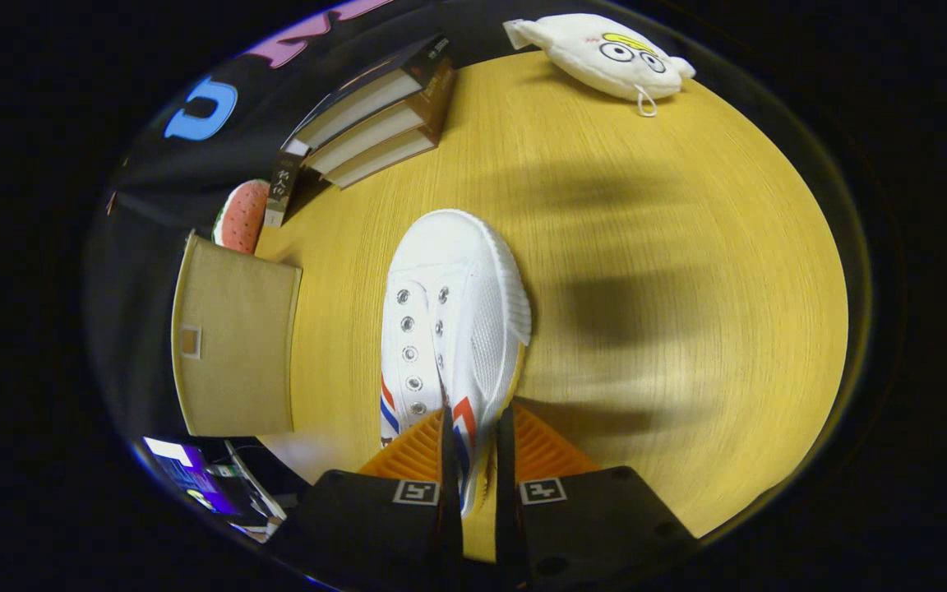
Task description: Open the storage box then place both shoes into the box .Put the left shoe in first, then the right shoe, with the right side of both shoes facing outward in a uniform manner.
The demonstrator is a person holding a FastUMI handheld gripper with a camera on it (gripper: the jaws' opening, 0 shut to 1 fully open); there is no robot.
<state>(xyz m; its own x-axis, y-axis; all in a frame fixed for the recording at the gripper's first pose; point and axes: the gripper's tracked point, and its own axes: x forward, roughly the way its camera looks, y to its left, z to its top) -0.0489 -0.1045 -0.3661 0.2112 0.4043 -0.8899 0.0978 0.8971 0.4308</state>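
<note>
Off to my left at the table's (pixel 687 271) edge stands the beige storage box (pixel 235 345). My gripper (pixel 471 469) pinches the white sneaker's (pixel 453 321) heel collar, toe pointing straight ahead, so box lies leftward.

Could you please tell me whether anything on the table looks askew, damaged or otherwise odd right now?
Nothing looks damaged or spilled. The white shoe is pinched at its side wall by the gripper, toe pointing away. The stacked books sit slightly fanned, and a plush toy lies at the table's far edge. The beige box looks intact.
</note>
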